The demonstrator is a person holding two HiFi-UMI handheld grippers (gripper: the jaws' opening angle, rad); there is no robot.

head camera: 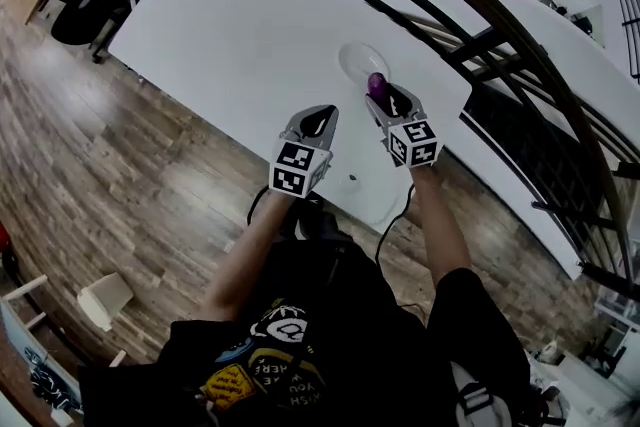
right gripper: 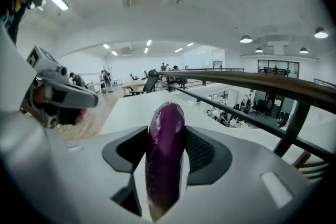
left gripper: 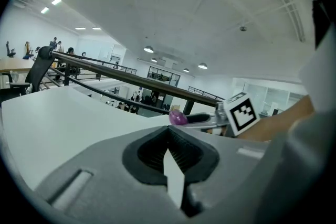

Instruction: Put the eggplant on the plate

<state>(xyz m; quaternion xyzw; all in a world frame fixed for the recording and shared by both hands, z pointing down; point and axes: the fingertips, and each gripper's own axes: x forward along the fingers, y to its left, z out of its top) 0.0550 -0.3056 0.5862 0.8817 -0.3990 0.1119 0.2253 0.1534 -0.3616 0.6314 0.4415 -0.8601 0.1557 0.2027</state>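
Observation:
A glossy purple eggplant (head camera: pixel 376 85) is held in my right gripper (head camera: pixel 383 98), its tip pointing ahead over the near rim of a pale round plate (head camera: pixel 347 58) on the white table (head camera: pixel 240 25). In the right gripper view the eggplant (right gripper: pixel 165 155) lies lengthwise between the dark pads (right gripper: pixel 198 150), which press on its sides. My left gripper (head camera: pixel 320 120) hovers just left of it, jaws shut and empty (left gripper: pixel 168 140). The left gripper view shows the eggplant (left gripper: pixel 177 118) sticking out of the right gripper (left gripper: pixel 202 119).
A dark railing (head camera: pixel 480 35) runs along the table's far right side. An office chair (head camera: pixel 85 5) stands off the table's left end on the wooden floor (head camera: pixel 120 175). A small dark speck (head camera: pixel 351 179) lies near the table's front edge.

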